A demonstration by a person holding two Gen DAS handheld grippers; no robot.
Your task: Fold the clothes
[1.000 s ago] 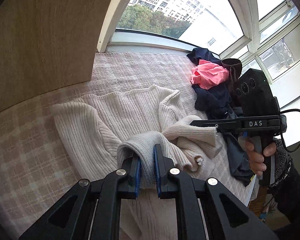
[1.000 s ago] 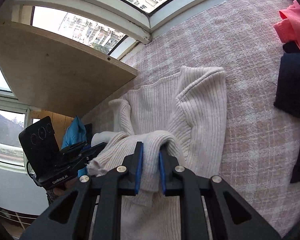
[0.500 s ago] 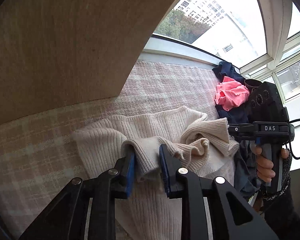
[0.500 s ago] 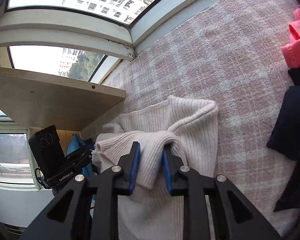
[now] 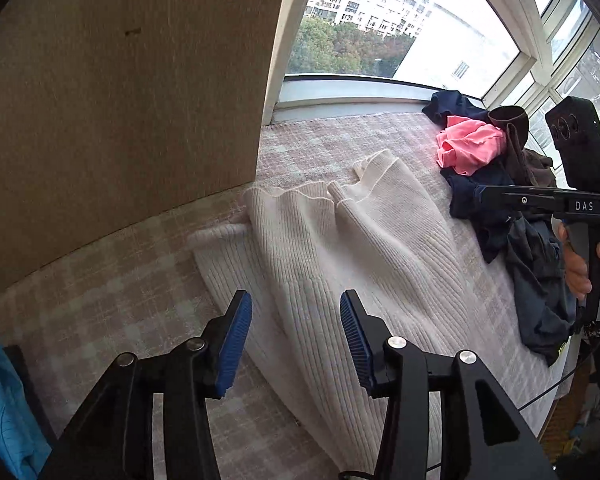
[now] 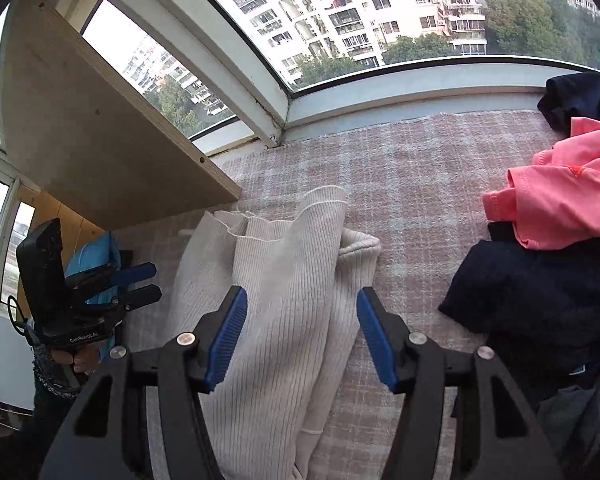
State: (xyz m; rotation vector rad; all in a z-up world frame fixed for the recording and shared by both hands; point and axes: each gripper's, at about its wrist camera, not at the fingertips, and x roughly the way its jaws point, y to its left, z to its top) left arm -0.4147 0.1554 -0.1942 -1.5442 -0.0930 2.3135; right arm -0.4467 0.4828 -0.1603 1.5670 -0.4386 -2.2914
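A cream ribbed sweater (image 5: 340,256) lies folded lengthwise on the pink checked cover (image 5: 148,296), its hem toward the window. It also shows in the right wrist view (image 6: 284,304). My left gripper (image 5: 296,340) is open and empty, just above the sweater's near part. My right gripper (image 6: 302,332) is open and empty over the sweater too. In the left wrist view the right gripper (image 5: 548,200) shows from the side at the right. In the right wrist view the left gripper (image 6: 140,284) shows at the left, jaws apart.
A heap of clothes lies at the right: a pink garment (image 5: 468,148), dark navy ones (image 6: 532,296) and a brown one (image 5: 516,140). A wooden panel (image 5: 120,100) stands at the left. The window sill (image 6: 380,96) runs behind. Something blue (image 5: 0,408) is at the left edge.
Both grippers have let go of the sweater and opened. The sweater's near half now lies folded over toward the window, flat on the cover. Both grippers have drawn back.
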